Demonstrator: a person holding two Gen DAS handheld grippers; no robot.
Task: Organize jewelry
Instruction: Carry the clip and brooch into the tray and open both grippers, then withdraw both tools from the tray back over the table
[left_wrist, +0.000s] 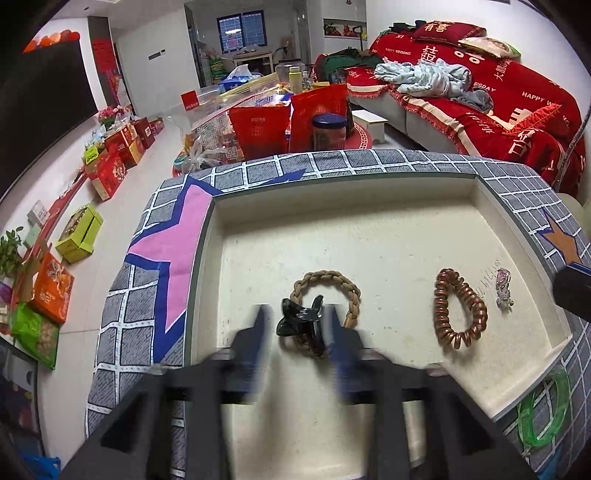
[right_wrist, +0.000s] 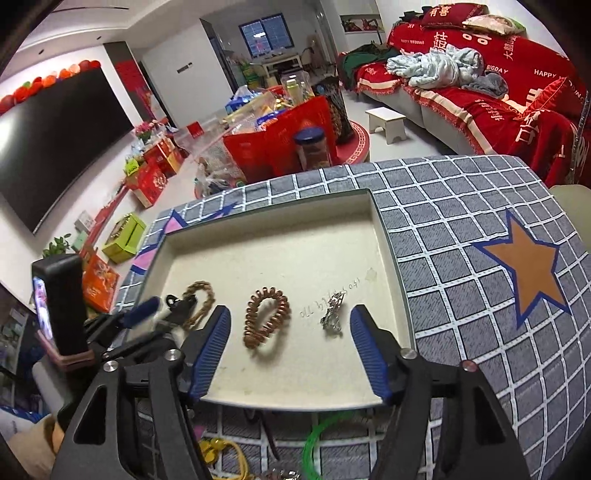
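Note:
A cream tray (left_wrist: 369, 199) (right_wrist: 384, 243) sits on a grey checked cloth. In it lie a tan braided band (left_wrist: 328, 277) (right_wrist: 201, 290), a black claw clip (left_wrist: 301, 319) (right_wrist: 181, 302), a copper spiral hair tie (left_wrist: 458, 310) (right_wrist: 264, 315) and a small silver-pink brooch (left_wrist: 503, 286) (right_wrist: 332, 314). My left gripper (left_wrist: 297, 325) is open, blurred, its fingers on either side of the black clip, which lies on the braided band. My right gripper (right_wrist: 290, 328) is open and empty above the tray's near edge, fingers straddling the spiral tie and brooch.
A green bangle (left_wrist: 545, 410) (right_wrist: 317, 435) and a yellow cord (right_wrist: 229, 450) lie on the cloth near the tray's front. Beyond the table stand red gift bags (left_wrist: 288, 118), a jar (left_wrist: 328, 131), boxes on the floor and a red-covered sofa (left_wrist: 498, 92).

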